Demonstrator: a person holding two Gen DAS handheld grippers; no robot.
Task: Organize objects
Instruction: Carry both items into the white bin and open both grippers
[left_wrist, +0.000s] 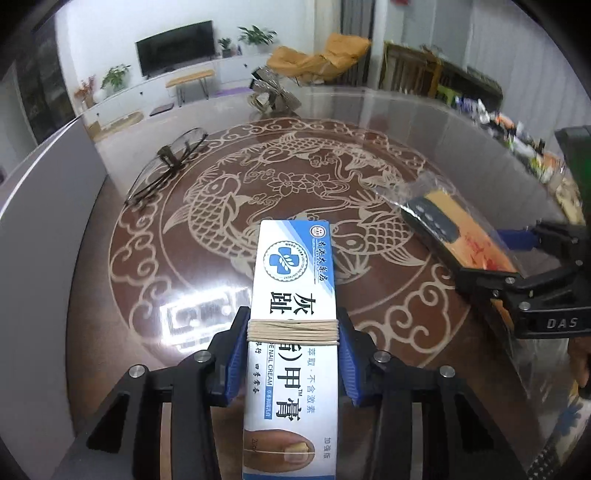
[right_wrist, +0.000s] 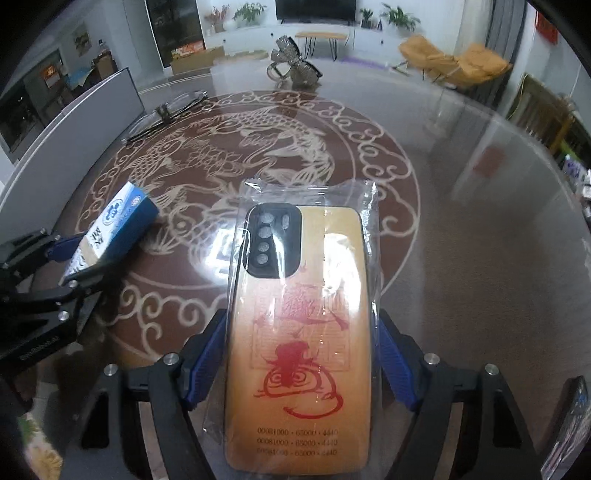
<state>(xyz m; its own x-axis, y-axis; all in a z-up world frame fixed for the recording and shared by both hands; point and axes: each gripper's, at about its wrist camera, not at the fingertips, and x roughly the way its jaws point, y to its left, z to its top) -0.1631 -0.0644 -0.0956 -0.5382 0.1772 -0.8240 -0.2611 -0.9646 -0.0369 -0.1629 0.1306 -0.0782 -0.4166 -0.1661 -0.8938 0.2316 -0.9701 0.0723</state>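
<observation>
The cream box (left_wrist: 293, 332) reads "NAIL CREAM" beside large Chinese characters; the right gripper (left_wrist: 517, 254) body reads "DAS". The phone case (right_wrist: 299, 332) shows "00081000 + 65000 + 4440" near its bottom.

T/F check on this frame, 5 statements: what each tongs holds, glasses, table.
1. The left tongs grip a blue and white nail cream box. True.
2. The box has a rubber band wrapped around it. True.
3. The right tongs are open and hold nothing. False: they are shut on a phone case in a clear plastic sleeve.
4. The phone case is plain black all over. False: its back is yellow-orange with a red print; only the camera surround is black.
5. A pair of eyeglasses lies on the glass table, apart from both tongs. True.
</observation>
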